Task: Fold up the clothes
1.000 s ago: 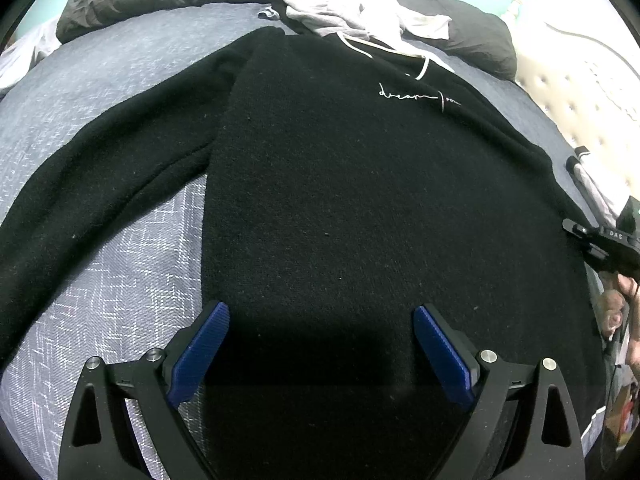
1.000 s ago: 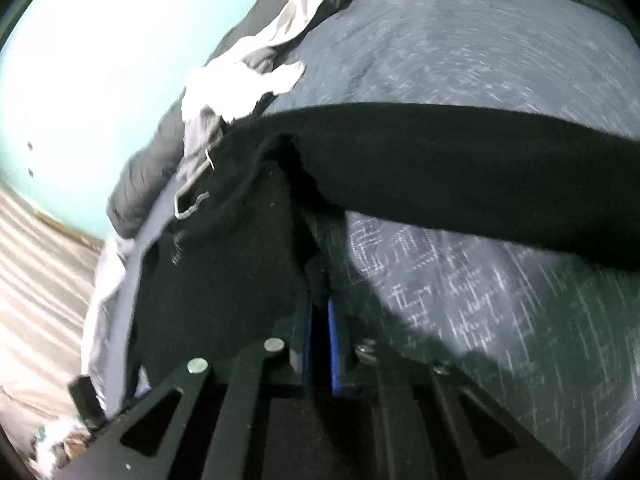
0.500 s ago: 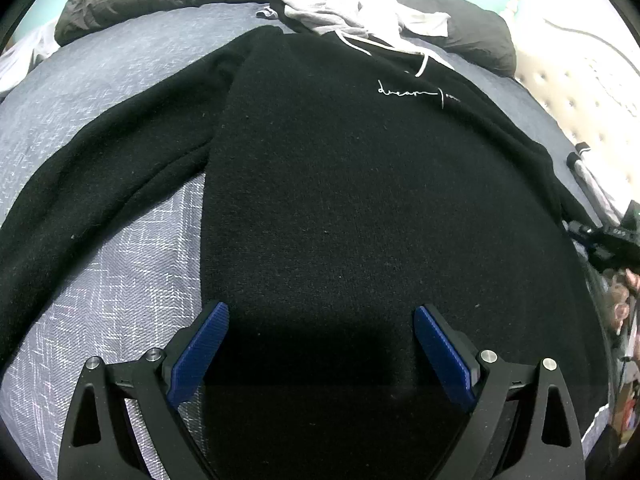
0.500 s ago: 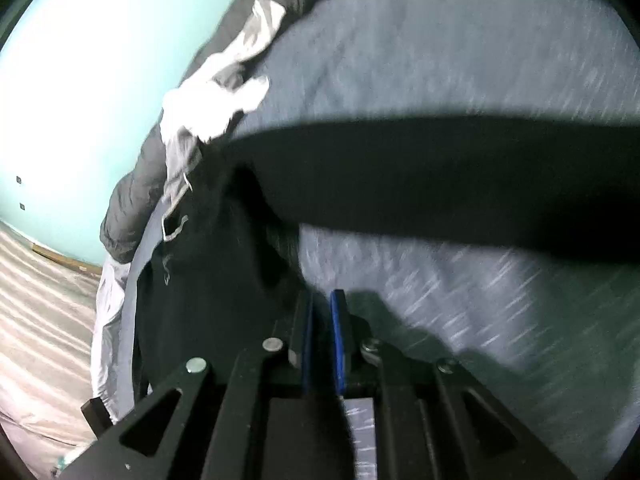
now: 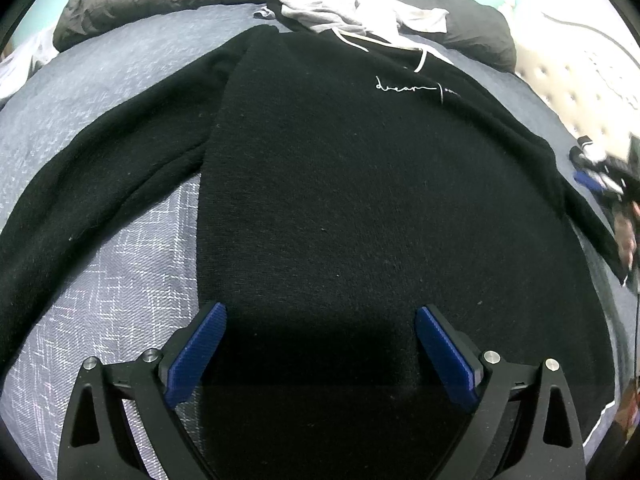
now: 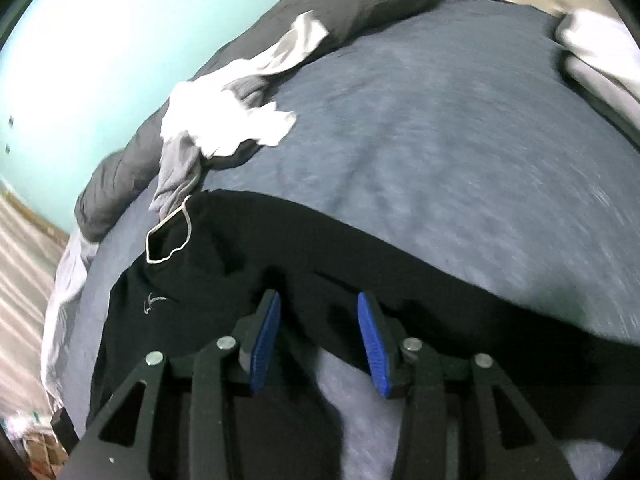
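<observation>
Turquoise wall [image 6: 80,60], tufted headboard [image 5: 580,92]

Blue-grey bed [image 5: 120,264] under a flat black hoodie [image 5: 360,200] (light clothes [image 5: 352,4] heaped beyond)

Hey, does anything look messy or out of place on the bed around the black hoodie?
Yes. A crumpled pile of grey and white clothes lies unfolded at the black hoodie's hood end, overlapping it. The hoodie itself lies flat on the blue bedspread, sleeves spread out, unfolded.
</observation>
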The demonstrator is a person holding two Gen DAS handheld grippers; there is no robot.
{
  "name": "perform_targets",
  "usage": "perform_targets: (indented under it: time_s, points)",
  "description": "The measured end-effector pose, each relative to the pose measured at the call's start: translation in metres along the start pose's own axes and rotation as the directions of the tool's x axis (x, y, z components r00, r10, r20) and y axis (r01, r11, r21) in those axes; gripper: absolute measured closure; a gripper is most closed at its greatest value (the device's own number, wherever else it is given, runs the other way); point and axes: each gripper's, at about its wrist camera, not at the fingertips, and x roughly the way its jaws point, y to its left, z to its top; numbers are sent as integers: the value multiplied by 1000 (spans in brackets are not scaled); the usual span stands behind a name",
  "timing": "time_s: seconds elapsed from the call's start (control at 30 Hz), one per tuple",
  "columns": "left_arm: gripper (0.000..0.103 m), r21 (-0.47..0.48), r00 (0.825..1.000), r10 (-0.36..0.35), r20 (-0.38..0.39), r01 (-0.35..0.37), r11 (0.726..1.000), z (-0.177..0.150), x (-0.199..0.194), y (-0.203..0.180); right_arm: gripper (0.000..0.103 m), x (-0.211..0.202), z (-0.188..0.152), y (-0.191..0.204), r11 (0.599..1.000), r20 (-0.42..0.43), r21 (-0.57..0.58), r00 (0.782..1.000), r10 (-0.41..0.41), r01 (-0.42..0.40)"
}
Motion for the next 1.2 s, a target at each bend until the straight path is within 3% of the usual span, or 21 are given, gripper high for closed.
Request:
perform_targets:
  time_s: [0.37, 0.5, 0.63, 0.7, 0.77, 0.8, 0.83, 0.9, 0.97, 1.03, 1.13, 1.2]
  points:
    - [4, -7, 1000, -10, 0, 10, 1000, -2, 0, -3, 51, 100, 61, 113, 954, -85, -297, 994, -62, 34]
    - [3, -1, 1000, -12, -1, 12, 1000, -4, 0, -3, 49, 132, 80, 136, 912, -92, -400, 987, -135, 88]
    - [1, 6, 1000, -16, -5, 16, 1000, -2, 3, -5, 49, 167, 90, 147, 843, -107, -510, 960, -260, 172]
    - [0, 7, 1000, -19, -6, 19, 1000, -2, 5, -4, 49, 179, 92, 143, 839, -129, -516, 952, -278, 175]
    - [0, 14, 1000, -16, -5, 16, 1000, -2, 5, -5, 66, 189, 94, 138, 844, -151, -511, 949, -276, 164]
    - [0, 18, 1000, -14, -5, 14, 1000, -2, 6, -6, 85, 191, 94, 136, 847, -155, -509, 951, -266, 154]
    - [0, 18, 1000, -14, -6, 14, 1000, -3, 5, -5, 96, 193, 94, 135, 850, -159, -507, 953, -258, 145]
    - [0, 18, 1000, -14, -6, 14, 1000, -4, 3, -4, 97, 192, 98, 134, 852, -145, -503, 957, -251, 147]
    - [0, 19, 1000, -13, -5, 13, 1000, -4, 2, -4, 97, 182, 108, 133, 855, -77, -487, 966, -245, 178]
    - [0, 23, 1000, -10, -5, 10, 1000, -4, 3, -5, 98, 175, 124, 118, 881, -26, -415, 965, -261, 227]
    - [0, 29, 1000, -5, -4, 5, 1000, -5, 2, -6, 98, 183, 129, 105, 874, -47, -406, 949, -312, 267]
    - [0, 32, 1000, -2, -6, 2, 999, -6, 2, -6, 97, 188, 126, 107, 872, -58, -416, 950, -307, 257]
